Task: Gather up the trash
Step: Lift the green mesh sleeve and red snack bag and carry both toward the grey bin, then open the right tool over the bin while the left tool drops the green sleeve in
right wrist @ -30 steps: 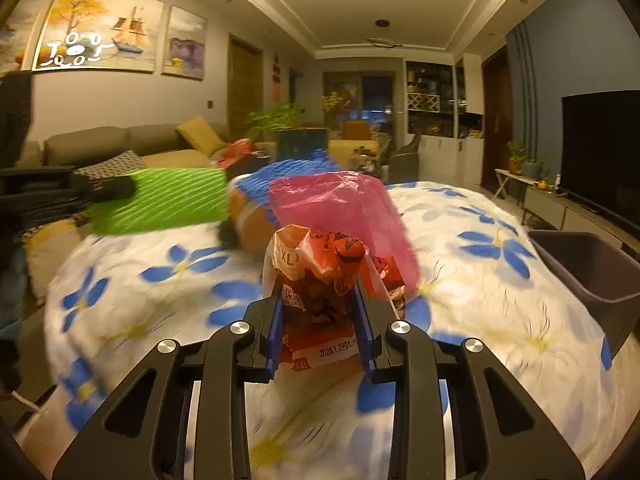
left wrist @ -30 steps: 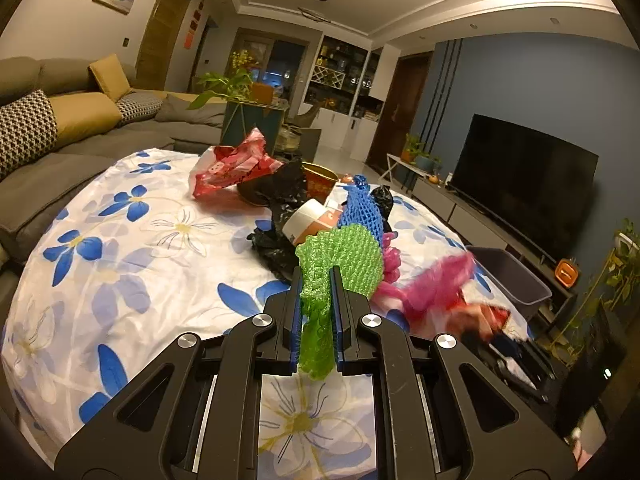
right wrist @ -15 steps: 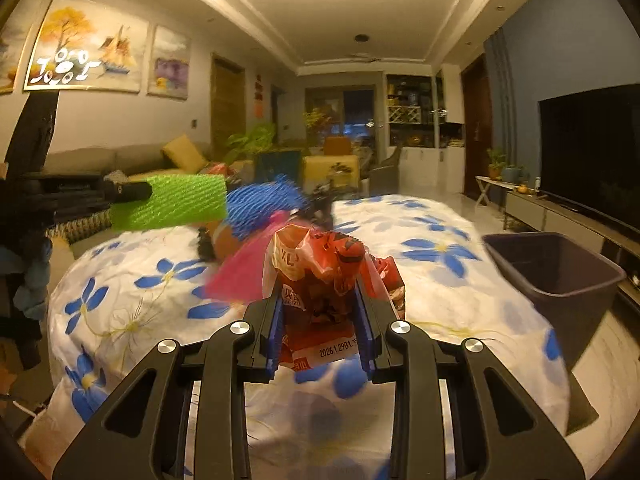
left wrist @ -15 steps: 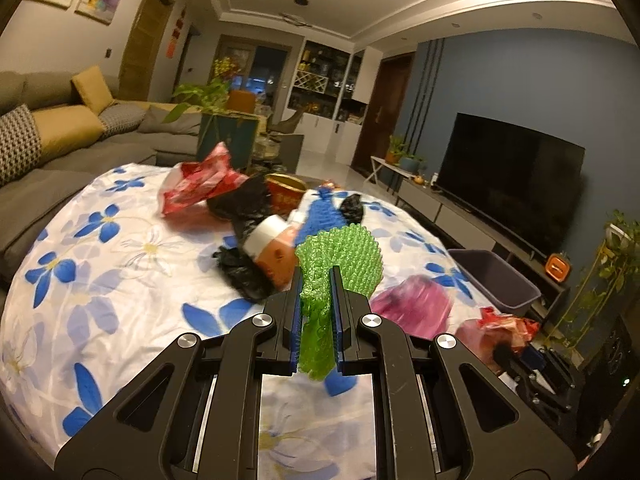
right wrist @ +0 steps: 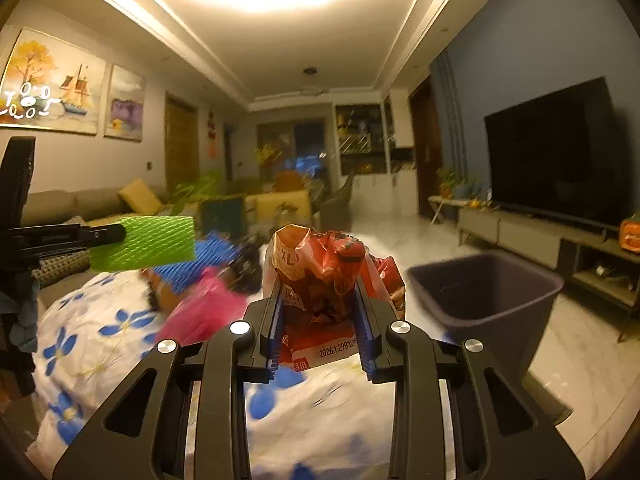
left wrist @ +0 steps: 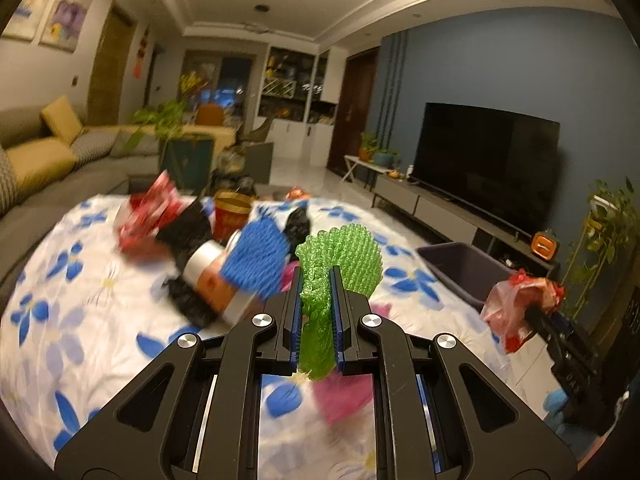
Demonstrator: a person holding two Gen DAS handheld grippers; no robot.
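Observation:
My left gripper [left wrist: 316,276] is shut on a green foam net [left wrist: 340,256], held above the flowered tablecloth [left wrist: 80,280]. My right gripper [right wrist: 318,292] is shut on a crumpled red snack bag [right wrist: 328,264]; the same bag [left wrist: 520,304] shows at the right of the left wrist view. The dark grey bin [right wrist: 484,292] stands on the floor just right of the table, slightly ahead of the snack bag. In the right wrist view the green net [right wrist: 148,242] hangs at the left in the other gripper.
More trash lies on the table: a blue foam net [left wrist: 256,256], a pink net [right wrist: 208,312], black bags [left wrist: 188,228], a red wrapper [left wrist: 152,208], a red cup [left wrist: 232,212] and a can. A TV stand [right wrist: 560,236] runs along the right wall, a sofa [left wrist: 48,156] at the left.
Both grippers have lifted and swung right towards the bin, each keeping its hold. The bin has grown larger in the right wrist view and the pink net has dropped behind.

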